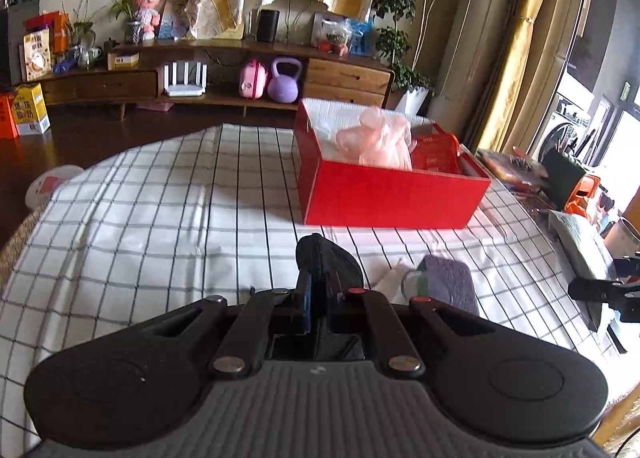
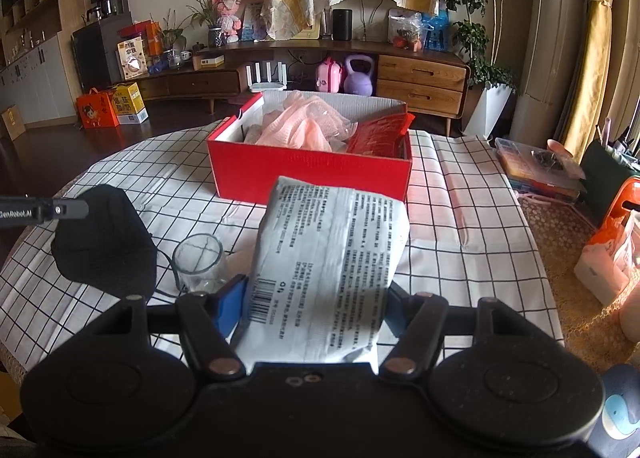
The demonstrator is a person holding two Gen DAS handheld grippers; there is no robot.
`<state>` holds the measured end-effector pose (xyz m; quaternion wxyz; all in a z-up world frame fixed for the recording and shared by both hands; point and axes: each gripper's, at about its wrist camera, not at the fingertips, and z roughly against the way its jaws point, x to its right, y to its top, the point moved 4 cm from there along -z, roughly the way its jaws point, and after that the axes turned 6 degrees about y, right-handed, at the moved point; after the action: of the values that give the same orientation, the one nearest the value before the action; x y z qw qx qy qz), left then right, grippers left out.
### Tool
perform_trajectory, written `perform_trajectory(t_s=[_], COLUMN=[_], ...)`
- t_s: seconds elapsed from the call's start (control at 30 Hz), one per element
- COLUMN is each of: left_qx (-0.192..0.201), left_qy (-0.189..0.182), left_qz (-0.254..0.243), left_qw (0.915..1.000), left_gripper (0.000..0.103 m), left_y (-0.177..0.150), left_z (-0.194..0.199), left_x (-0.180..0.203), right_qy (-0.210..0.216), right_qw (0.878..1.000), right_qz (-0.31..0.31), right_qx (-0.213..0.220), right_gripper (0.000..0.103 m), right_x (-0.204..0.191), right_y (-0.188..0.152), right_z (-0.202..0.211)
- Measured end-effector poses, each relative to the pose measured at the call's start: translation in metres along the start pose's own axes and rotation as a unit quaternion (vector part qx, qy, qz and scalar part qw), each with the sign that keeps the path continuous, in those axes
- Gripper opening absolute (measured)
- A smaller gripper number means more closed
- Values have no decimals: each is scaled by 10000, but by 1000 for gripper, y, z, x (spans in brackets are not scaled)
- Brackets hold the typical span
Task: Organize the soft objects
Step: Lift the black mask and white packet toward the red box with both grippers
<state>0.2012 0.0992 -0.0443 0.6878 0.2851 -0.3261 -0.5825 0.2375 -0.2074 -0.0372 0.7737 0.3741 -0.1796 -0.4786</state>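
Observation:
My left gripper (image 1: 320, 290) is shut on a black face mask (image 1: 330, 258), held above the checked tablecloth (image 1: 160, 218). In the right wrist view the same mask (image 2: 104, 242) hangs from the left gripper (image 2: 76, 209) at the left edge. My right gripper (image 2: 316, 306) is shut on a white printed soft packet (image 2: 332, 258), which fills the gap between its pads. A red box (image 1: 384, 198) stands farther back on the table and holds pink netting (image 1: 380, 138) and a red packet (image 1: 436, 154). From the right wrist the red box (image 2: 312, 174) lies straight ahead, beyond the packet.
A clear glass (image 2: 198, 262) lies on the cloth between the mask and the packet. A grey pad (image 1: 450, 282) rests beside it. A wooden sideboard (image 1: 344, 78) lines the far wall. Boxes and bags (image 2: 540, 174) crowd the right side past the table's edge.

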Motion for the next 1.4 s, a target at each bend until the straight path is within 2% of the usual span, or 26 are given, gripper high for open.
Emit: perform_trajectory(t_s=[0.37, 0.7, 1.1, 1.4], left_qx=[304, 724, 1107, 1308], left_qy=[-131, -308, -371, -710], left_qz=[-19, -259, -343, -169], left_qw=[9995, 9966, 9926, 9887], left_gripper=[6, 6, 6, 6], left_y=[68, 142, 202, 230], left_z=[0, -15, -64, -103], left_x=[4, 31, 71, 95], right_qy=[-17, -197, -271, -341], right_qw=[9999, 9991, 9991, 9993], right_qz=[47, 267, 154, 89], right_qx=[92, 282, 284, 158], right_gripper=[68, 68, 68, 68], right_x=[15, 27, 57, 68], right_y=[44, 94, 142, 153], right_z=[-6, -32, -89, -146])
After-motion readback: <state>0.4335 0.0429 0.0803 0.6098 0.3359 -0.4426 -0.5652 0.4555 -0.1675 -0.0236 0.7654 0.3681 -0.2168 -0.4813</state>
